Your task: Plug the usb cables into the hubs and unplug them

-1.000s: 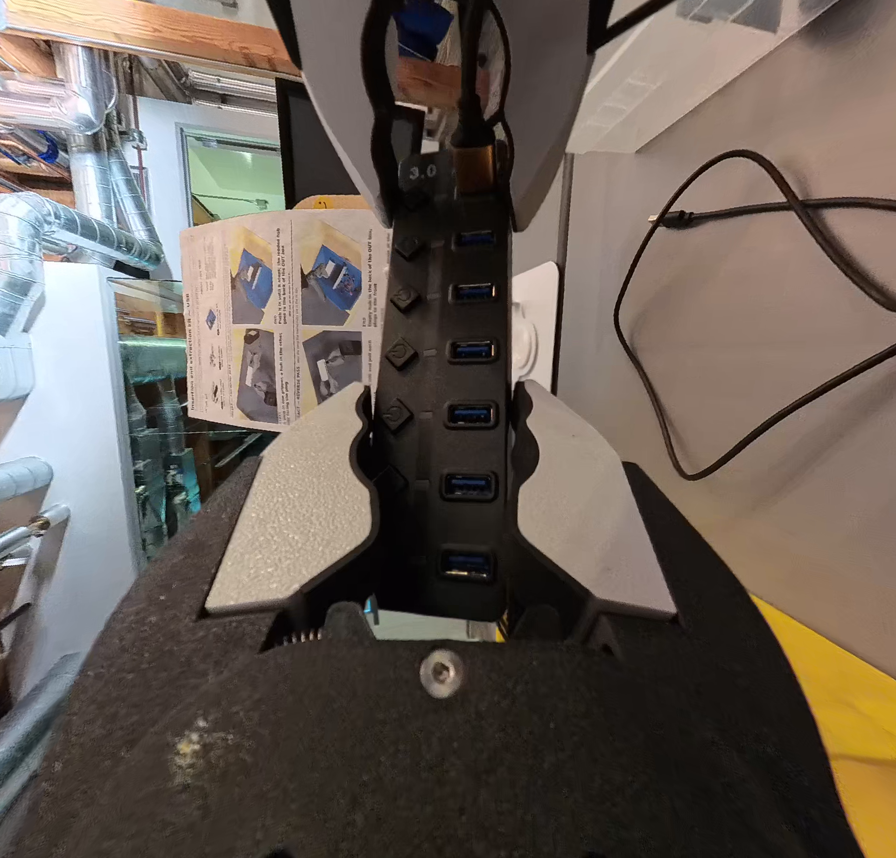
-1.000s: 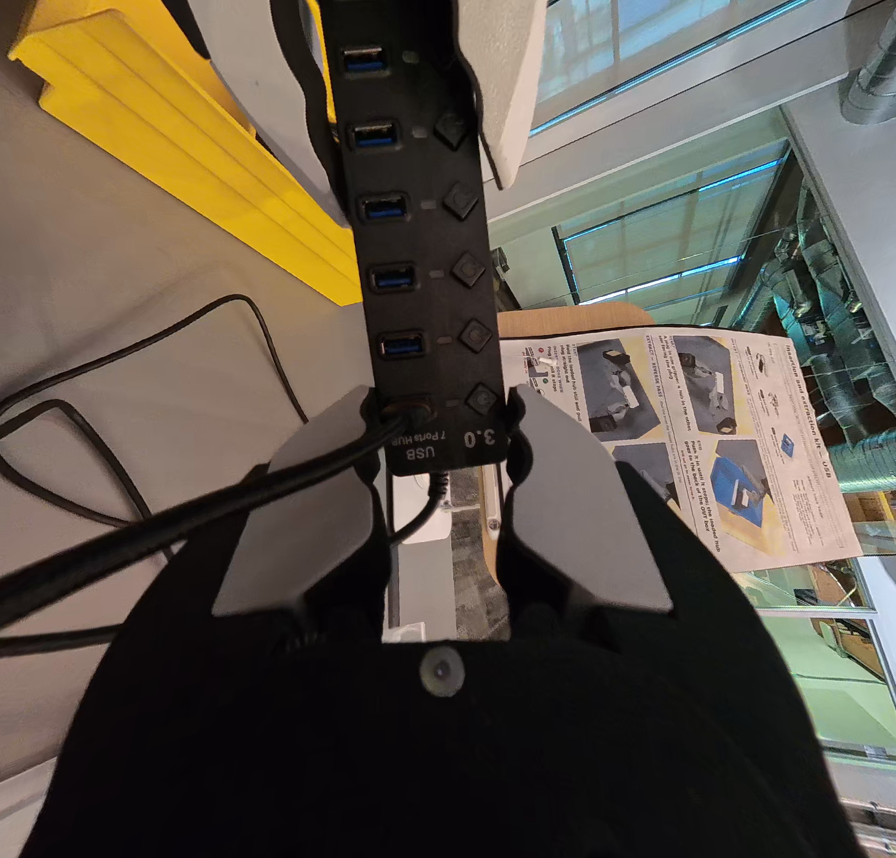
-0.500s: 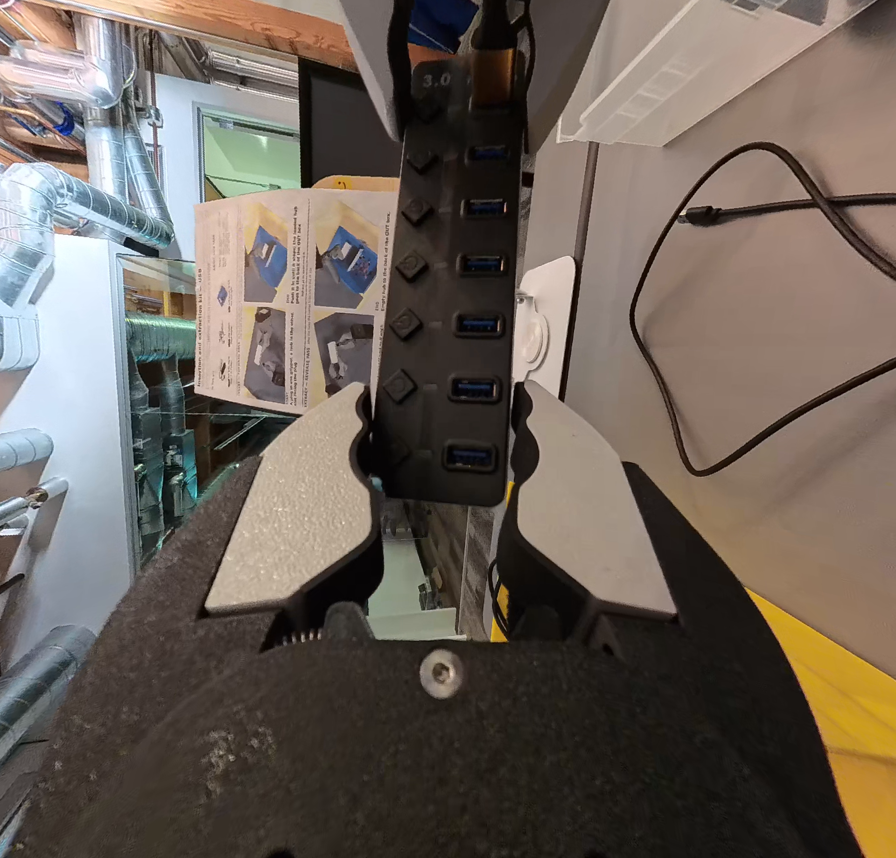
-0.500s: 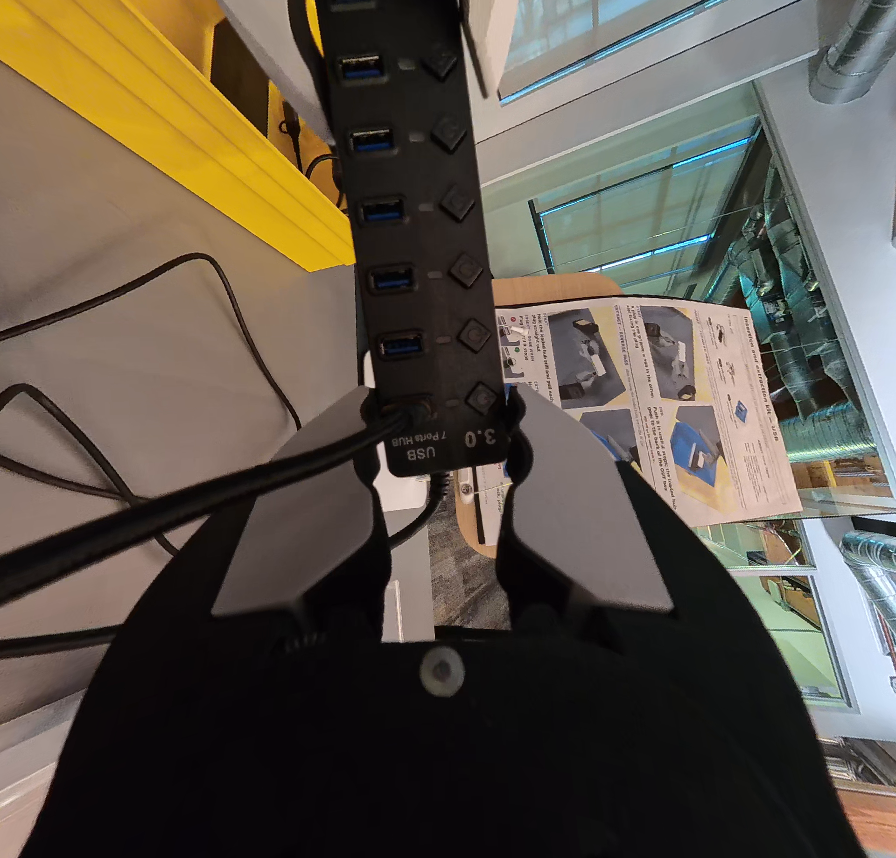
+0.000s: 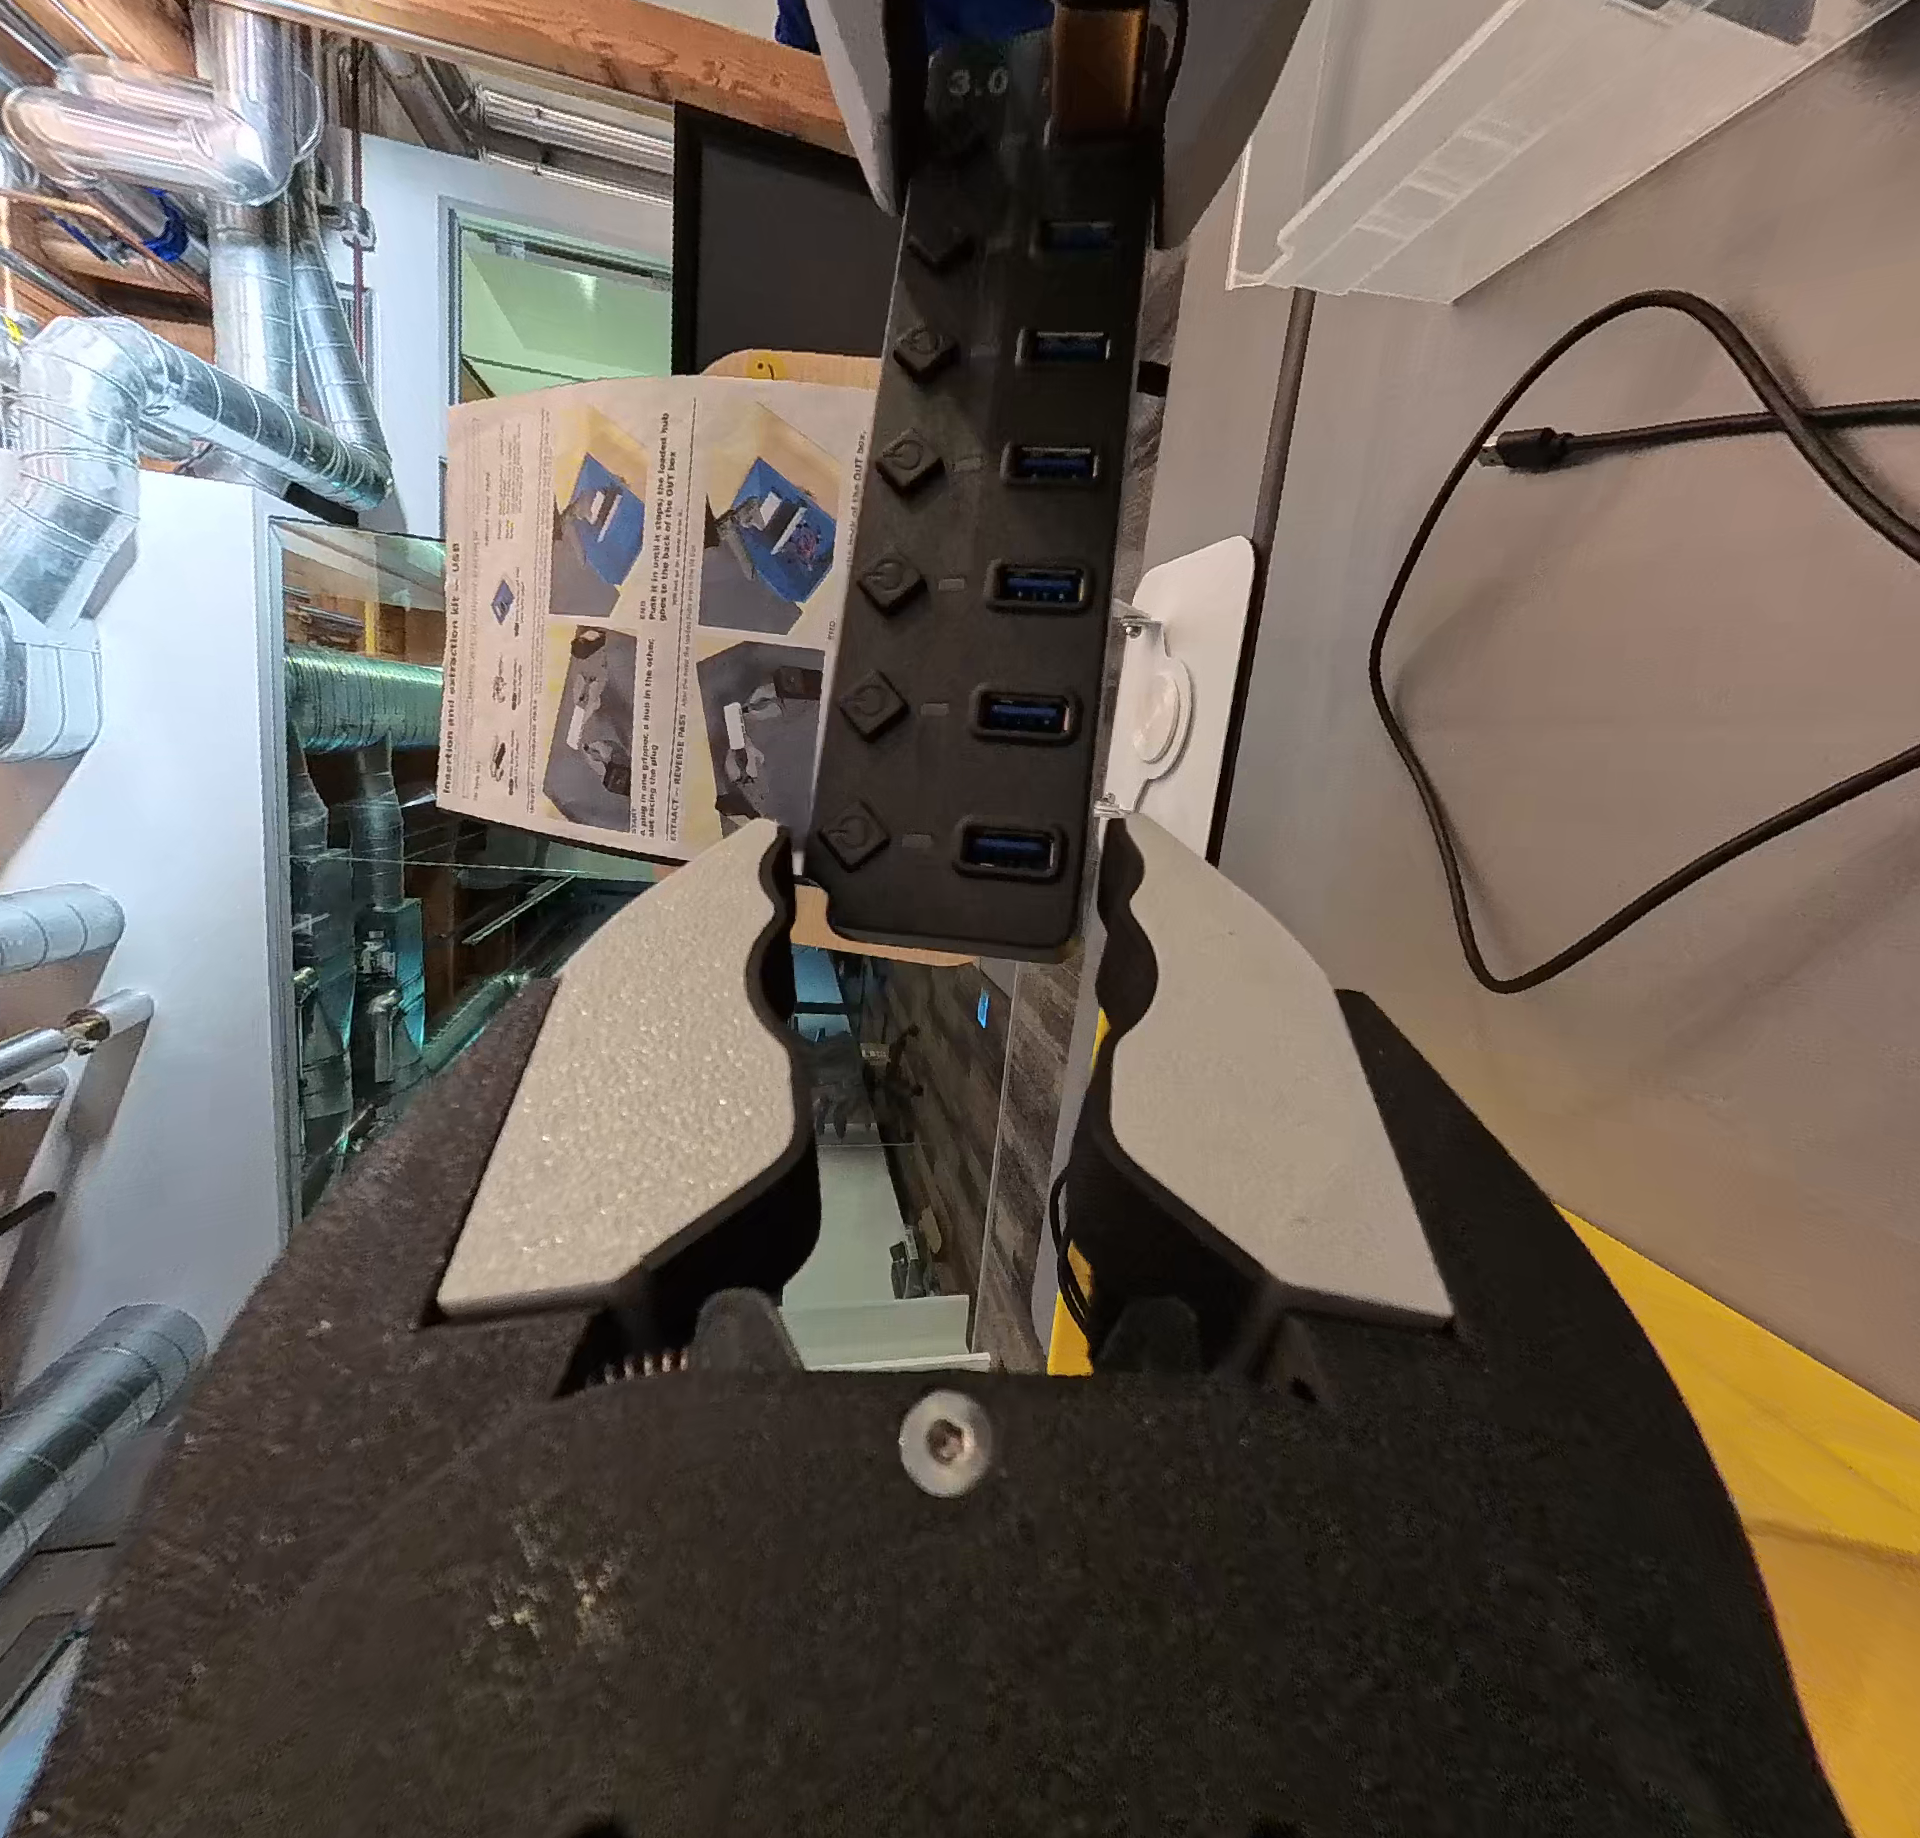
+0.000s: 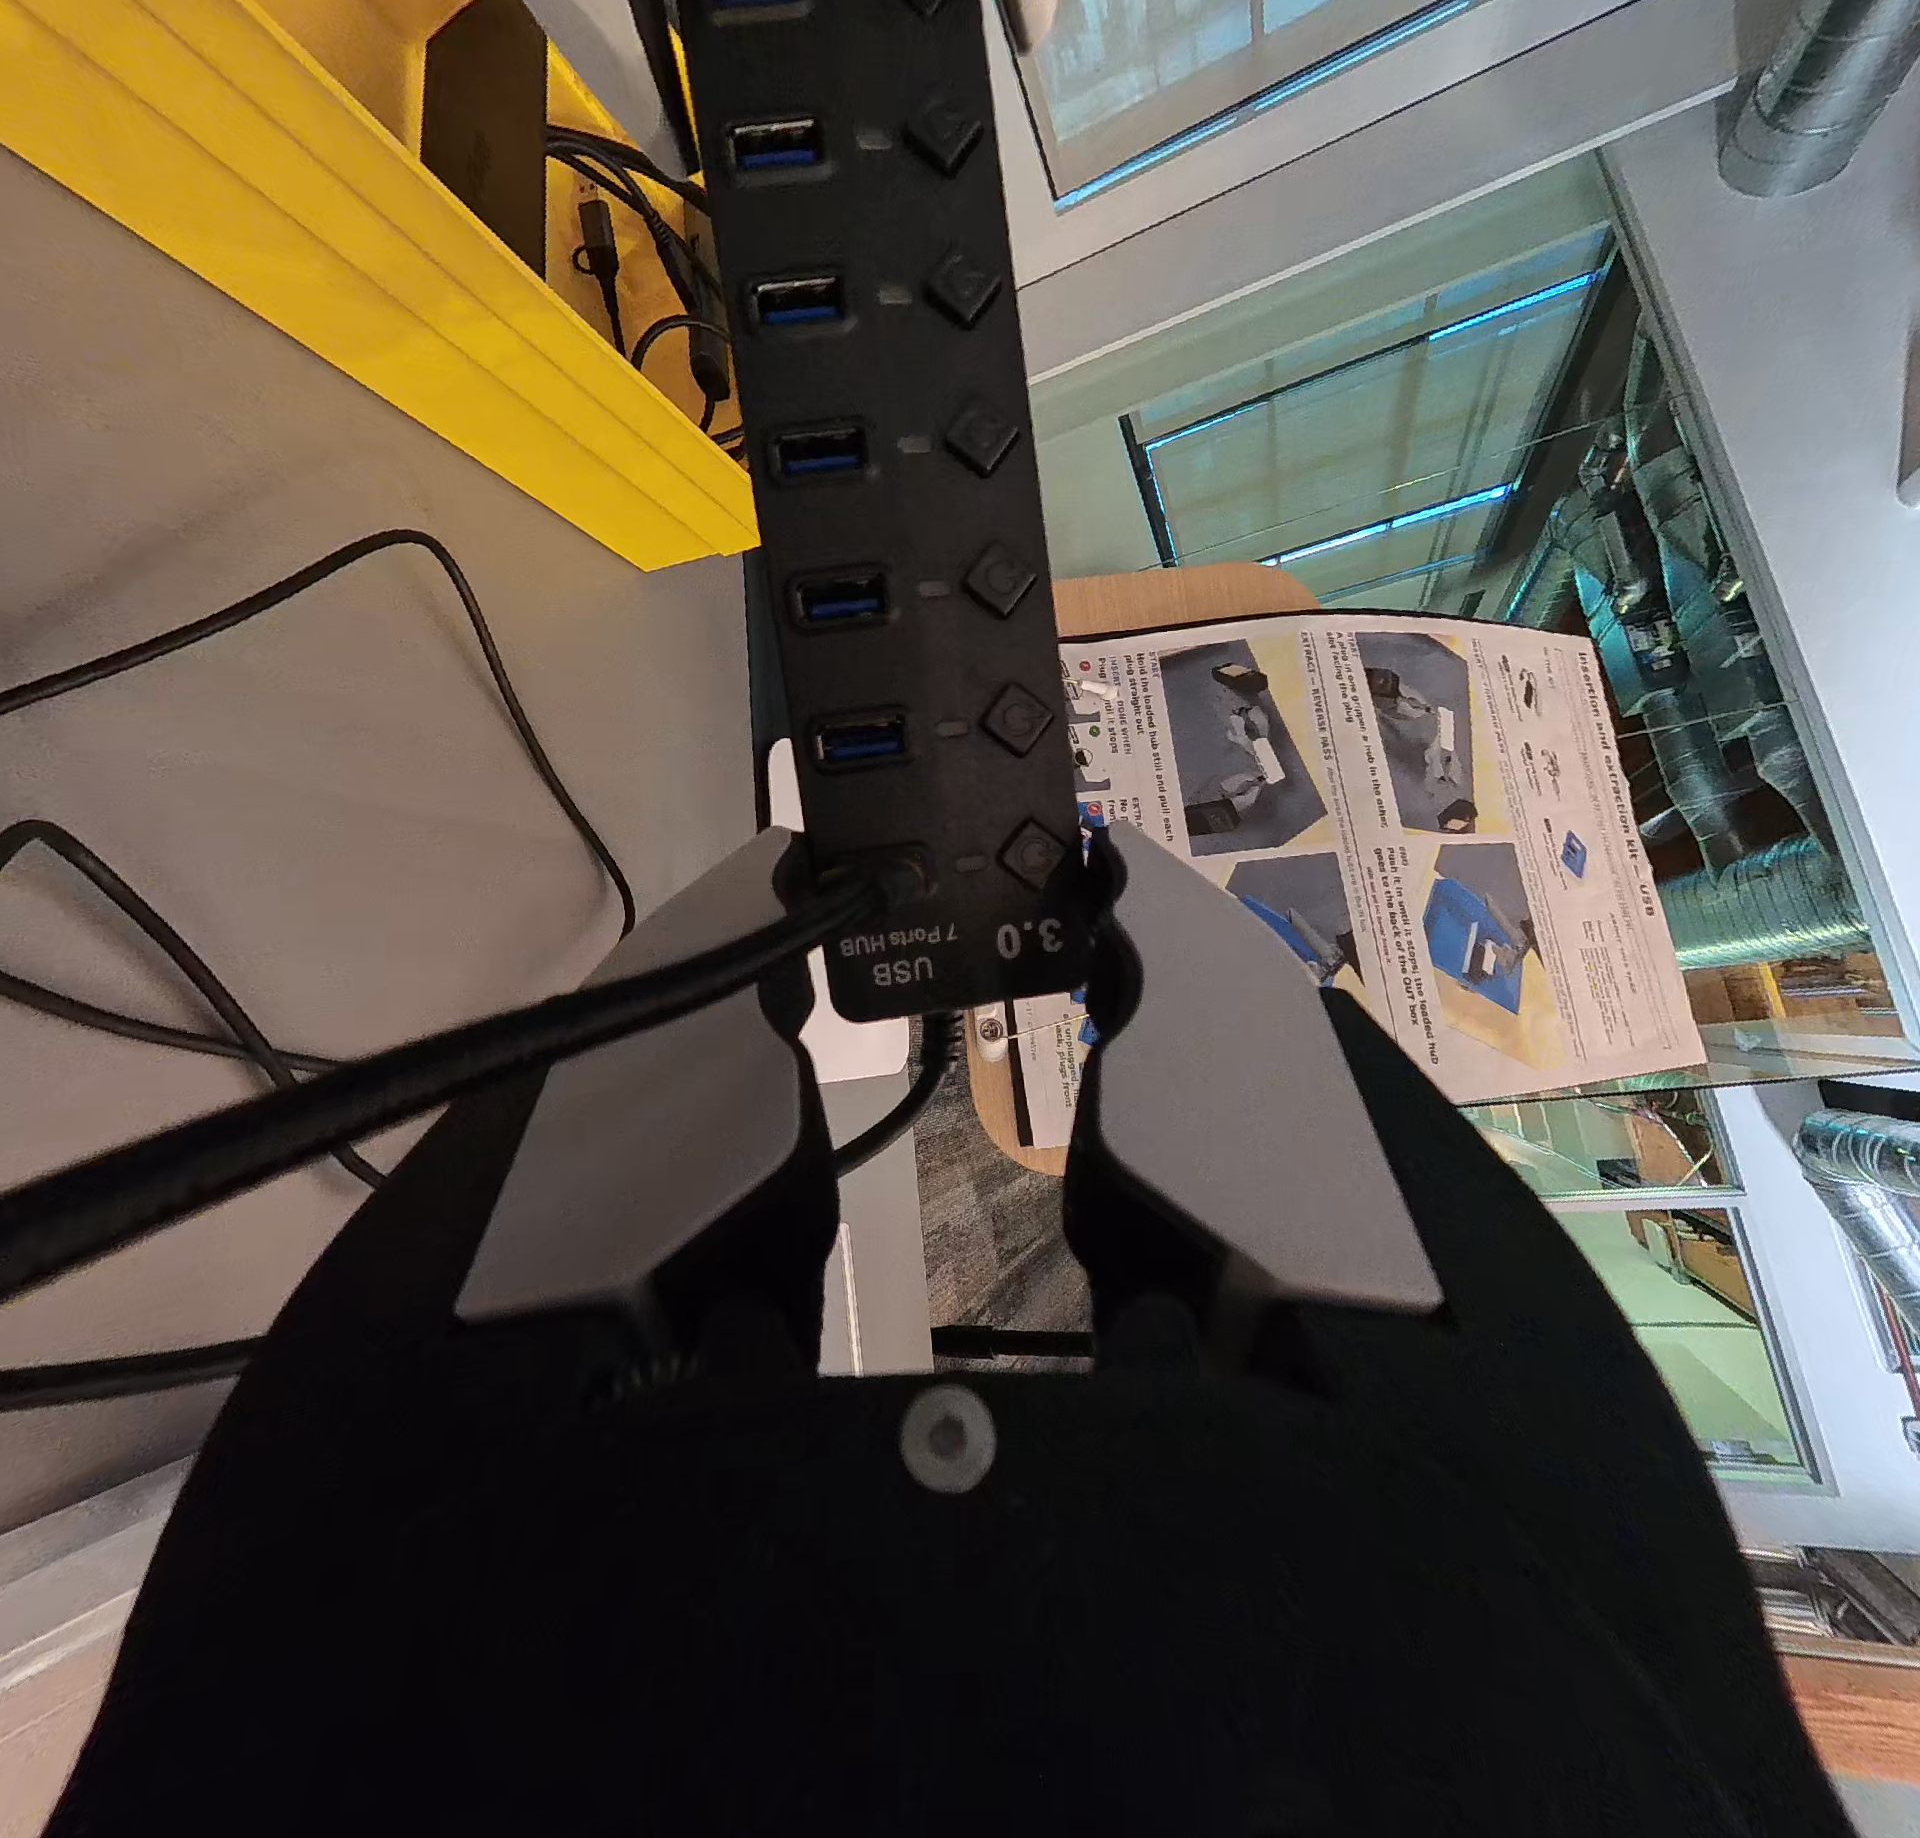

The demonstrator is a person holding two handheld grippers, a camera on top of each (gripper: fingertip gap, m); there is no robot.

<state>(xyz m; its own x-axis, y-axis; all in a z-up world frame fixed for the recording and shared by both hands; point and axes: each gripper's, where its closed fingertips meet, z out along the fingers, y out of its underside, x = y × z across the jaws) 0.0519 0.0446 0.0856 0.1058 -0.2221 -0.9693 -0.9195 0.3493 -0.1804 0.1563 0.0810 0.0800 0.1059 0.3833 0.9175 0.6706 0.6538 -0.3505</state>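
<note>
left wrist view: hub (image 5: 977,583) runs lengthwise straight ahead, its near end just between the parted left claw (image 5: 943,858); right claw (image 6: 940,905) clamps the far end.

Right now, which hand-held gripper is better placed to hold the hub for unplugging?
Right. The right hand-held gripper clamps the hub beside the plugged cable; the left hand-held gripper stands open at its far end.

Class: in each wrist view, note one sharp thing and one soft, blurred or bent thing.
Left wrist view: the near hub ports are crisp, its far end hazy; pipes bow from wide-angle distortion. Right wrist view: the instruction sheet is sharp, the foreground cable soft.
</note>
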